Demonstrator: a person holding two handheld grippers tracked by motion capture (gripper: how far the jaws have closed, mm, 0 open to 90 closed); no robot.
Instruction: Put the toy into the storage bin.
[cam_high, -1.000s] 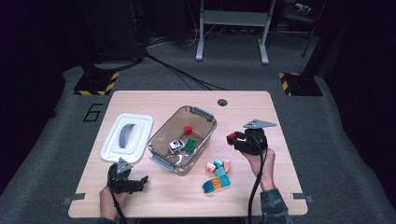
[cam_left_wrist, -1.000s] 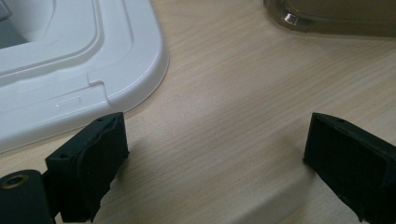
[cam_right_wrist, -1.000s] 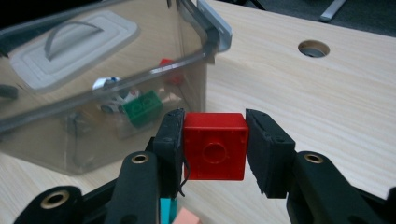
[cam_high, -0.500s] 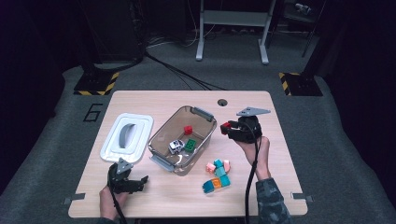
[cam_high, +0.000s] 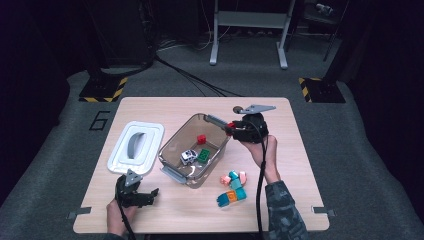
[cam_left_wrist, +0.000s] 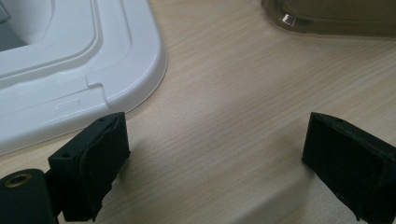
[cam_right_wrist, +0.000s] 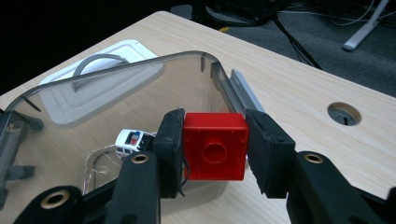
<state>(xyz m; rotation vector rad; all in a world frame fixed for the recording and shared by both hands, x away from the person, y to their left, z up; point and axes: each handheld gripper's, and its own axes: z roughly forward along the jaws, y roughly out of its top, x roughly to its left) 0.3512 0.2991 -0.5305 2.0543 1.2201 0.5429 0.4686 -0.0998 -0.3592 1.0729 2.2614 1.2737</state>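
My right gripper (cam_high: 233, 127) (cam_right_wrist: 214, 147) is shut on a red brick (cam_right_wrist: 215, 147) (cam_high: 230, 125), holding it in the air at the right rim of the clear plastic bin (cam_high: 174, 151) (cam_right_wrist: 70, 112). Inside the bin lie another red brick (cam_high: 201, 139), a green brick (cam_high: 204, 155) and a small white toy car (cam_high: 188, 156) (cam_right_wrist: 132, 140). My left gripper (cam_high: 148, 196) (cam_left_wrist: 215, 163) rests low over the table near its front left edge, open, with bare wood between its jaws. The white lid (cam_high: 136, 147) (cam_left_wrist: 60, 70) lies just beyond it.
Several loose bricks (cam_high: 232, 187) in pink, teal and orange lie on the table (cam_high: 300, 165) in front of the bin, beside the right forearm. A round cable hole (cam_right_wrist: 344, 113) sits in the tabletop behind the bin. Dark floor and stands surround the table.
The right gripper has risen and moved left with the red brick, from beside the bin to its right rim. The left gripper has stayed in place.
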